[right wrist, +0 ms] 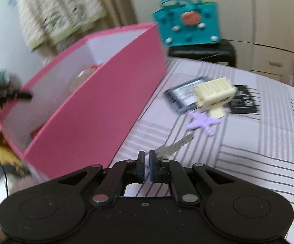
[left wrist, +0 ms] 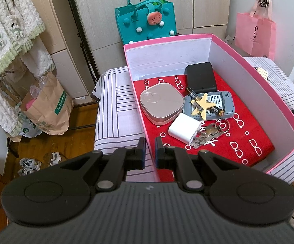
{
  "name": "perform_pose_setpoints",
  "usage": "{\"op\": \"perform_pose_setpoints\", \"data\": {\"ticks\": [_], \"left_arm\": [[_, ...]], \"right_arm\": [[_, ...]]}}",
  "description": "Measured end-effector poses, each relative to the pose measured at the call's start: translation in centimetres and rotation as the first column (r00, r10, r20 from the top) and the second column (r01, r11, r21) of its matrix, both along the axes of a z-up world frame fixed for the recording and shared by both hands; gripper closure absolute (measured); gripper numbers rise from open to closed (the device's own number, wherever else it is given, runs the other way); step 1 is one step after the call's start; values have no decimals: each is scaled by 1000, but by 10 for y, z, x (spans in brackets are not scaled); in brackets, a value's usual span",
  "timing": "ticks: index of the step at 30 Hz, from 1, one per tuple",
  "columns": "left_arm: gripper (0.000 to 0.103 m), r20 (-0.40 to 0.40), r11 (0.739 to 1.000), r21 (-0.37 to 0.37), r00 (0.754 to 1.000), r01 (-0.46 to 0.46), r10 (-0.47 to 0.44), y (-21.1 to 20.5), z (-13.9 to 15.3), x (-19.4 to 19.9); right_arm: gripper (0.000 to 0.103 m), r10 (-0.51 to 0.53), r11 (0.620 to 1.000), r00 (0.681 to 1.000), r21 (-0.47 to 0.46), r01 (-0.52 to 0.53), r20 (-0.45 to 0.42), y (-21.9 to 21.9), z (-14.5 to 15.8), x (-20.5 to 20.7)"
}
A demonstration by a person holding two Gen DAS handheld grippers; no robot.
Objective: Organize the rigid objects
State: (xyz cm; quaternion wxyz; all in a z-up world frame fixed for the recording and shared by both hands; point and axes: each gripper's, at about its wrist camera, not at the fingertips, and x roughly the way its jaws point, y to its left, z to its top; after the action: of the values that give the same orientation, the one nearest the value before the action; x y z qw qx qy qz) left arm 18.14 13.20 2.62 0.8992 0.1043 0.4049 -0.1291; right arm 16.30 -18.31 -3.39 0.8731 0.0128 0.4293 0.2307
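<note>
left tongs [left wrist: 149,152] closed to a sliver over the near wall of the pink box [left wrist: 254,77], gripping nothing. inside, on the red lining: white charger [left wrist: 184,130] and keys [left wrist: 210,134] nearest, beige case [left wrist: 161,105] and grey device [left wrist: 208,105] under a yellow star [left wrist: 202,104] mid-box, black block [left wrist: 201,77] toward the far wall. right tongs [right wrist: 146,165] nearly closed, empty, above the striped bed [right wrist: 258,162] beside the box; blurred key [right wrist: 175,145] just beyond, then purple shape [right wrist: 202,123], cream clip [right wrist: 215,92], two flat cards further on.
</note>
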Motion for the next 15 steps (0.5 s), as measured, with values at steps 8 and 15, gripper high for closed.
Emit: {"op": "perform_pose_setpoints", "data": {"ticks": [8, 15], "left_arm": [[95, 0, 1000, 4, 1000, 1, -1, 0, 0, 0], [95, -1, 1000, 3, 1000, 0, 0, 0, 0, 0]], "right_arm": [[80, 104, 967, 991, -244, -80, 87, 27, -3, -6], [102, 96, 972, 994, -221, -84, 45, 25, -1, 5]]}}
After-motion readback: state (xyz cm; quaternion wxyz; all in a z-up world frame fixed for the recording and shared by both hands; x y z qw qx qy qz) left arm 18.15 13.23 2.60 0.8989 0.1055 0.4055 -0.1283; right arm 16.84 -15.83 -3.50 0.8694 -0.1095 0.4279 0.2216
